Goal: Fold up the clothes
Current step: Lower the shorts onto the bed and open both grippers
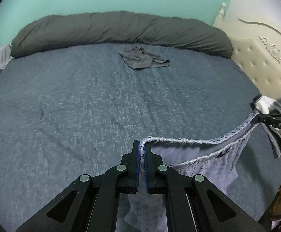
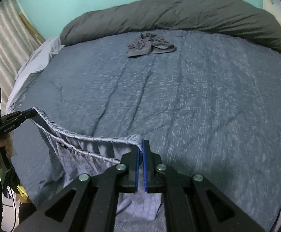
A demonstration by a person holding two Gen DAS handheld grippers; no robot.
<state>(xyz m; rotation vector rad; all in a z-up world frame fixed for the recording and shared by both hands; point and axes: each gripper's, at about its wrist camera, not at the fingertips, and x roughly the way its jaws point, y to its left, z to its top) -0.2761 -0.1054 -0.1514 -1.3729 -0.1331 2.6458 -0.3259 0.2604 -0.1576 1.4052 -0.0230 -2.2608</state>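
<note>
Bed [image 1: 82, 100] with blue-grey cover; dark grey duvet roll [image 1: 121, 29] along its far edge, a crumpled grey garment [image 1: 144, 60] just before it. Pale checked shorts [image 1: 208, 154] hang above the near bed edge, elastic waistband stretched between both claws. Left claw [image 1: 142, 148] clamped on one waistband corner; right claw [image 2: 142, 145] clamped on the other.

Dim, cool, even room light with soft shadows; the bedspread [image 1: 82, 106] smears into streaks of motion blur (near gripper arms stay sharp). Fisheye bending curves the edges, with black vignetted corners.
</note>
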